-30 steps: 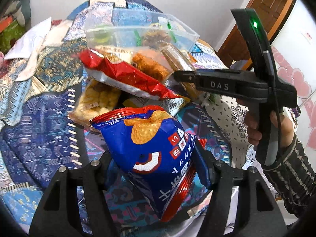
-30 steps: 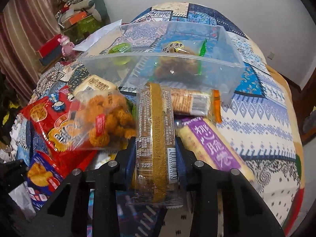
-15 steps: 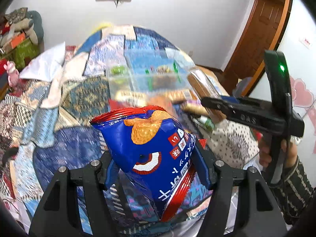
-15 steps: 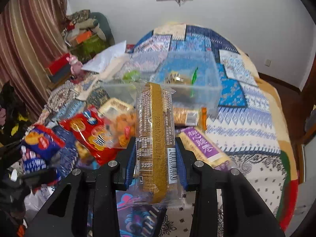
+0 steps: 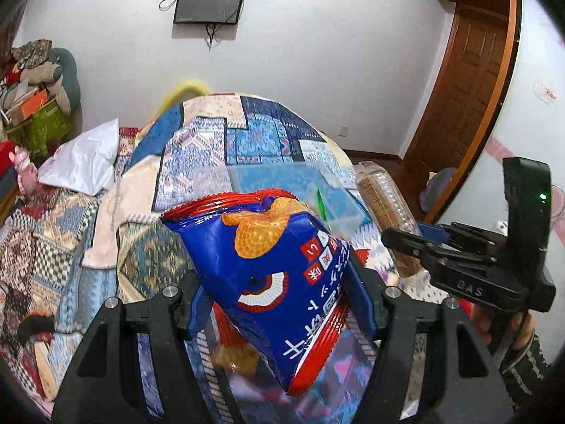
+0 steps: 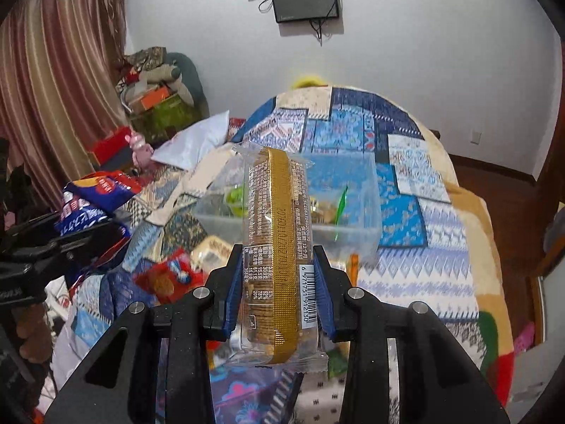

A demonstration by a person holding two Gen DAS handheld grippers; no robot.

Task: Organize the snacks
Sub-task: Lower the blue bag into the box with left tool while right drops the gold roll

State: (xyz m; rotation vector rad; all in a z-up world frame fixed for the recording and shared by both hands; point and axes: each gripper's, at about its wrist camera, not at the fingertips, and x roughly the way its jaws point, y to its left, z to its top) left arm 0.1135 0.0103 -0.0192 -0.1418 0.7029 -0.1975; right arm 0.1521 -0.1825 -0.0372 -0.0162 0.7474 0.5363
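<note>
Blue foil fills my left view: the left claw [image 5: 275, 296] is clamped on the chip bag [image 5: 272, 275], held tilted above the bed [image 5: 148, 258], with the clear bin [image 5: 339, 208] beyond it and the right claw [image 5: 406, 243] off to the side carrying its pack. In my right view, the right claw [image 6: 279, 293] is clamped on the biscuit pack [image 6: 275, 247], upright between the blue pads [image 6: 323, 293], and the bin [image 6: 353, 233] sits ahead on the quilt with a few snacks already inside; loose packets [image 6: 166, 275] lie near its front wall. I judge both snacks are in transit to the bin. Next I'd bring each over the open top, lower, and release one at a time so they don't collide.
</note>
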